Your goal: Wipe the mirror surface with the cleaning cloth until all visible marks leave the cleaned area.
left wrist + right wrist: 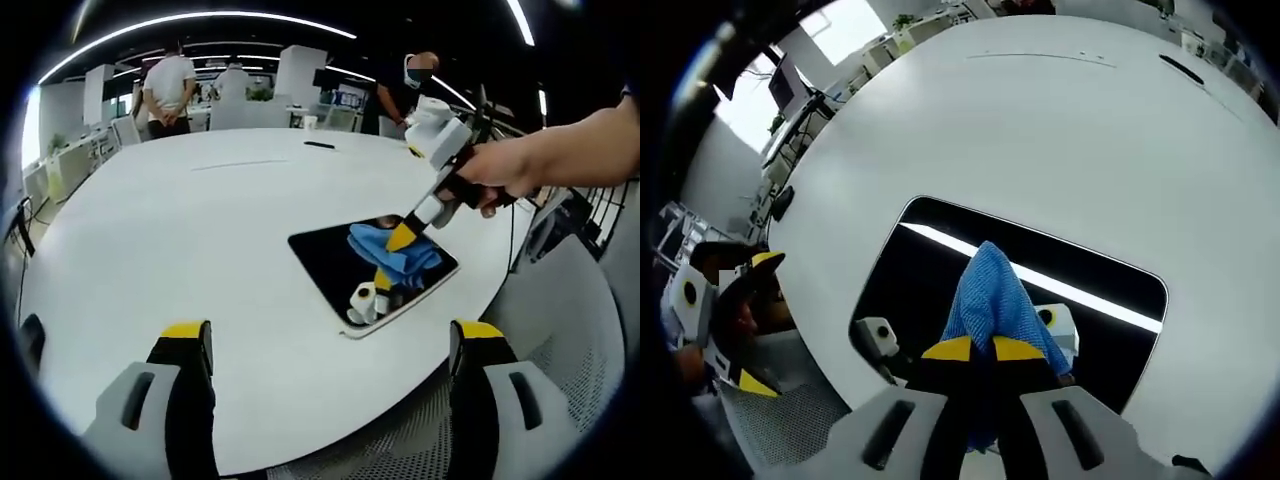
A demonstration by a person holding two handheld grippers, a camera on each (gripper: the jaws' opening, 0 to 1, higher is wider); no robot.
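Right gripper view: right gripper (pixel 975 350) pinches the soft blue cleaning cloth (pixel 990 300), bunched just ahead on the fragile mirror (pixel 910 270); left gripper (pixel 330 345) hangs spread.

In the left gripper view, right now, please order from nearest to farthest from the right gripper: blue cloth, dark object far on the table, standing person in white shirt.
1. blue cloth, in the right gripper, on the mirror.
2. dark object, far across the table.
3. person in white shirt, beyond the table.

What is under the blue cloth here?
The blue cloth, clamped in the right gripper, rests on the mirror, which lies flat on the white table. The glass beneath the cloth is covered, so any marks there cannot be seen.
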